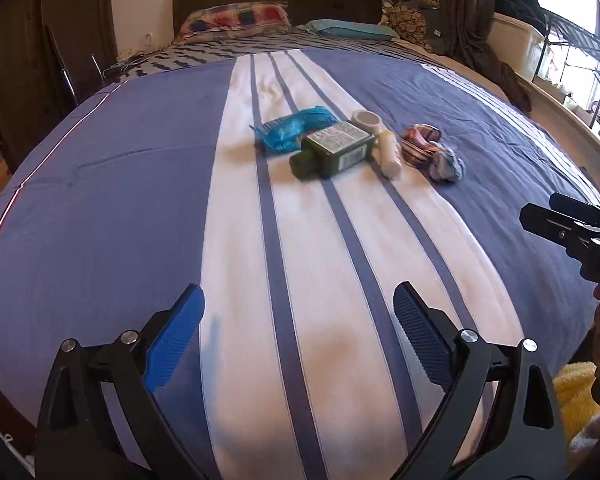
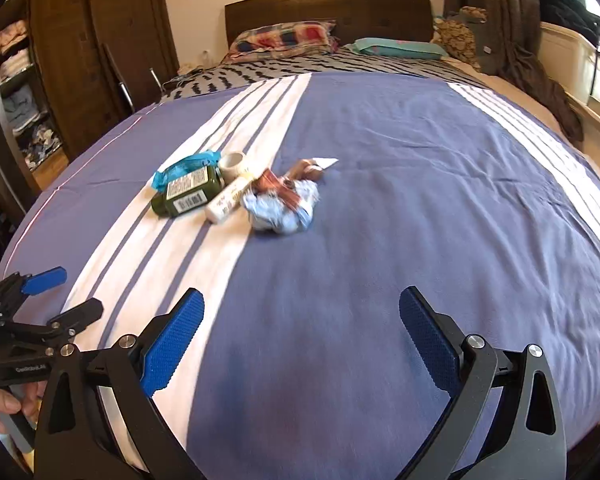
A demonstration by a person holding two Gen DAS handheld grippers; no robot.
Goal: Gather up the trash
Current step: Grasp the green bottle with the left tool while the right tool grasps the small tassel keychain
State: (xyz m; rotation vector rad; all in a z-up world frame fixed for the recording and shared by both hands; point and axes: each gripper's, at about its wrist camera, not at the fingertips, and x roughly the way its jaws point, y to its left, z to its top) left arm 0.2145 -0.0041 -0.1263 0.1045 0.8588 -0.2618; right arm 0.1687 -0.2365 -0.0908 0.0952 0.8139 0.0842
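Nearest of all, the left gripper [image 1: 299, 300] hangs over the white band of the bedspread [image 1: 100, 208] with its blue pads spread wide and nothing between them; the right gripper [image 2: 302, 304] beside it is just as wide and just as empty, over the plain blue cloth. Both sit well short of the trash, which lies in a tight huddle further up the bed. There is a blue crinkled wrapper [image 1: 290, 130], a dark green bottle [image 1: 332, 148] on its side with a printed label, a small roll of white tape [image 1: 366, 120], a white tube [image 1: 389, 154] lying against the bottle, and a crumpled wad of wrappers [image 2: 284, 200] — brownish foil and pale blue paper bunched together. Nothing lies between the grippers and the heap. Beyond are two pillows [image 2: 284, 38], a dark headboard [image 2: 328, 8], and open shelves of folded clothes [image 2: 16, 72] at the left.
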